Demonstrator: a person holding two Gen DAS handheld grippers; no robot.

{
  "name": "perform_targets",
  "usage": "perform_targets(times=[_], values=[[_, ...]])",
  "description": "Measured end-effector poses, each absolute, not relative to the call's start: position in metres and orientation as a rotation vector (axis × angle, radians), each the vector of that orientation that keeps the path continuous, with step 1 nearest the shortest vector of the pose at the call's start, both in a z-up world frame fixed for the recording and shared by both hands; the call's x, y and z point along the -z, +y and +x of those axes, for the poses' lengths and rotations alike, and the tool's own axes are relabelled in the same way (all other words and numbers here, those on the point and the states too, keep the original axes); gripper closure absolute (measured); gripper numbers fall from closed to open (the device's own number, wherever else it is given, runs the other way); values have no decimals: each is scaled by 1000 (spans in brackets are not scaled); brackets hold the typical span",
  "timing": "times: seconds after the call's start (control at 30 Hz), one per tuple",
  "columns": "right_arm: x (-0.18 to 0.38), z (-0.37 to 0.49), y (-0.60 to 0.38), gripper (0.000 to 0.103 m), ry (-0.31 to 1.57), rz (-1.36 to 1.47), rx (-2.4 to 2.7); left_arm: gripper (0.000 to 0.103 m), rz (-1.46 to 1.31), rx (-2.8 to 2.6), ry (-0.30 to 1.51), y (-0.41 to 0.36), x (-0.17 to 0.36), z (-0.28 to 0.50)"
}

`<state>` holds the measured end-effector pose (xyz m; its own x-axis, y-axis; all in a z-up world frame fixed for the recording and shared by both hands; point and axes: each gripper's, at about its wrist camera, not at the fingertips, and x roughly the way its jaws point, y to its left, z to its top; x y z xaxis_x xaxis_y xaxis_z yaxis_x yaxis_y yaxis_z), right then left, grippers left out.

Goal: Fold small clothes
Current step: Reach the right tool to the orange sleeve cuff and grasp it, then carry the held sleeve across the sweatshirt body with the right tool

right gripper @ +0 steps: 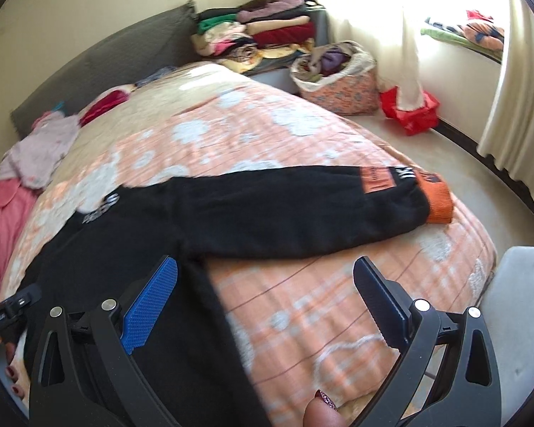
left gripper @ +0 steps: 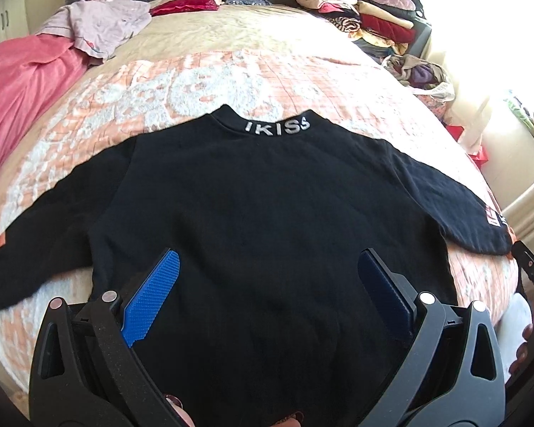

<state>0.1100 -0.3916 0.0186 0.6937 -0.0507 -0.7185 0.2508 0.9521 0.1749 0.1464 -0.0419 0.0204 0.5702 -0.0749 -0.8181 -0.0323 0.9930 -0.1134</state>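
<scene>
A small black sweatshirt [left gripper: 260,206] lies flat on the bed, back side up, collar lettered "IKISS" at the far end, both sleeves spread outward. Its right sleeve [right gripper: 295,210] ends in an orange cuff [right gripper: 439,203] near the bed's edge. My left gripper [left gripper: 268,267] hovers open over the lower body of the sweatshirt, blue pads wide apart, nothing between them. My right gripper [right gripper: 265,274] is open too, over the sweatshirt's right side below the sleeve, left finger [right gripper: 153,306] above black cloth, right finger [right gripper: 381,302] above the quilt.
The orange and white quilt [left gripper: 203,85] covers the bed. A pink blanket [left gripper: 21,85] and a pale garment [left gripper: 99,25] lie far left. Stacked folded clothes [right gripper: 267,32], a basket of clothes [right gripper: 338,82], a red bag [right gripper: 414,110] and curtains stand right.
</scene>
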Motion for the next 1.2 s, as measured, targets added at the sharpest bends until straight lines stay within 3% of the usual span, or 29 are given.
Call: perform_targets(times=[0.73,1.0,1.03,1.17,1.2], values=[[64,166,-535,4,900,684,392,8,-152,-28,1010,-26,3,214],[74,182,-557,4,833,755,395,8,-169,-43,1023,-28,8,220],[73,183,-559,7,814,764,390,8,-175,-42,1025,-28,8,219],[72,187,-564,57,792,757,366,8,-190,-39,1025,-28,8,214],[72,187,-564,61,784,763,349,8,-196,-37,1025,-28,8,212]])
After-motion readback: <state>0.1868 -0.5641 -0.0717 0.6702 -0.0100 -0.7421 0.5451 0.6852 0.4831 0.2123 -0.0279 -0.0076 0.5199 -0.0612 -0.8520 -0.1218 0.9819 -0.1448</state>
